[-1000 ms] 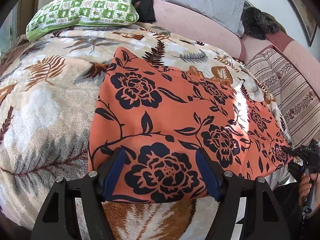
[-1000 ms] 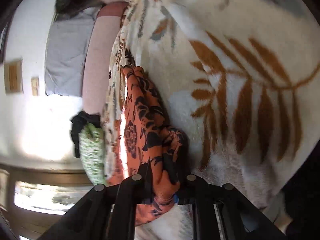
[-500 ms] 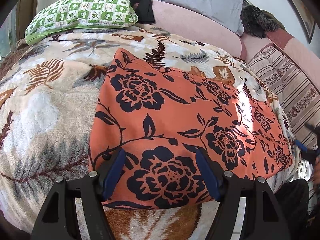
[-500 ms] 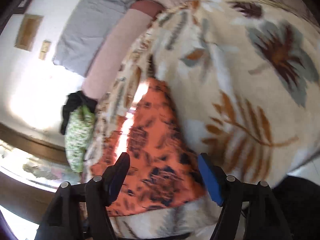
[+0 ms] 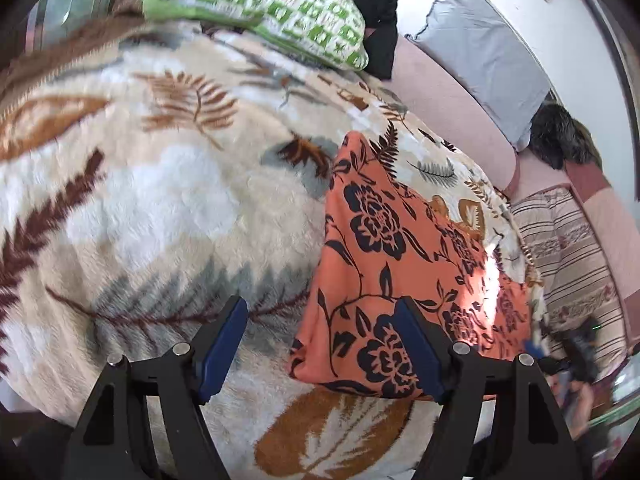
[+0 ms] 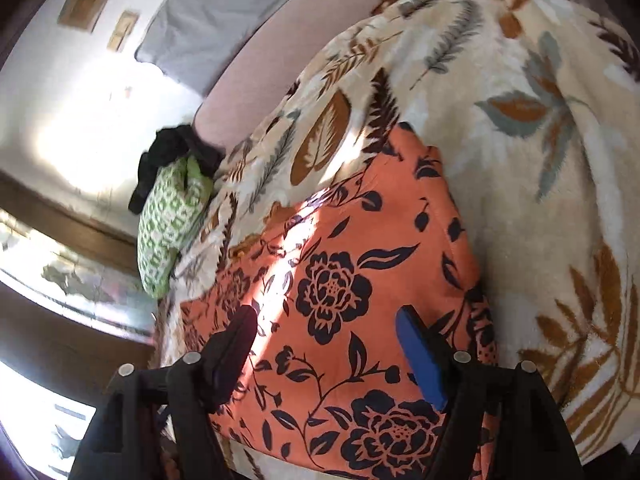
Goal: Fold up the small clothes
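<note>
Orange floral garment (image 5: 400,264) lies spread flat at the near edge of the leaf-print blanket (image 5: 160,208), part-folded by the look of it. Its slack near edge may slide off or bunch if grabbed one-sidedly. Left gripper (image 5: 320,348) hangs spread, empty; right gripper (image 6: 326,350), jaws just opened, hovers spread above the cloth, holding nothing.

An orange garment (image 5: 384,256) printed with dark navy flowers, leaves and trailing stems lies spread flat on the leaf-patterned fleece blanket (image 5: 160,208) covering the bed. It looks folded into a rough rectangle, its edges fairly straight, one corner pointing toward the pillows. A strip of sunlight crosses it near one end.
</note>
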